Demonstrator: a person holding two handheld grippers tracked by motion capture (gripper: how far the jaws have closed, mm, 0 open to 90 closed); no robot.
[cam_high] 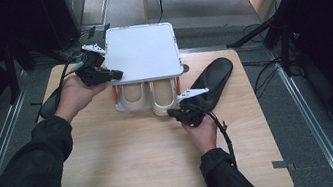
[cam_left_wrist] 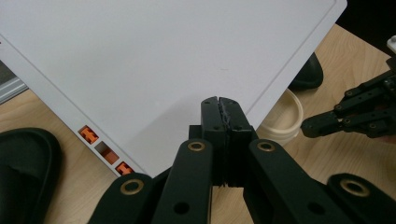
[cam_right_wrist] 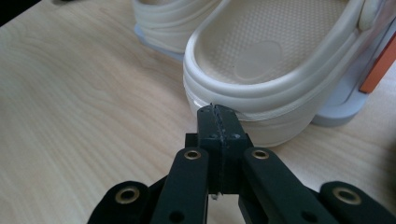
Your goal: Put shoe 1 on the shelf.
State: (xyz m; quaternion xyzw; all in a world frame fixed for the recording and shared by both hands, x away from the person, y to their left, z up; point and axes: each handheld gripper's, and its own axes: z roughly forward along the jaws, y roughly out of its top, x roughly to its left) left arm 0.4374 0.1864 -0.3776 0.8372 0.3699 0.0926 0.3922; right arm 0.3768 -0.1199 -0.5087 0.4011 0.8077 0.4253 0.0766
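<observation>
The cream rubber clog (cam_right_wrist: 275, 70) is placed under the white flat rack lid (cam_high: 141, 52), its heel pointing toward the person. The closed, empty right tool (cam_right_wrist: 218, 112) is pressed against this heel; the left tool (cam_left_wrist: 219, 105) is closed too, at the lid.

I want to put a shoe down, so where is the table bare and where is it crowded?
Bare wood spans the near part of the table, between the two forearms and out to its near corners. It is crowded farther back: the white rack, the cream sandals, the black sandal and both grippers.
</observation>
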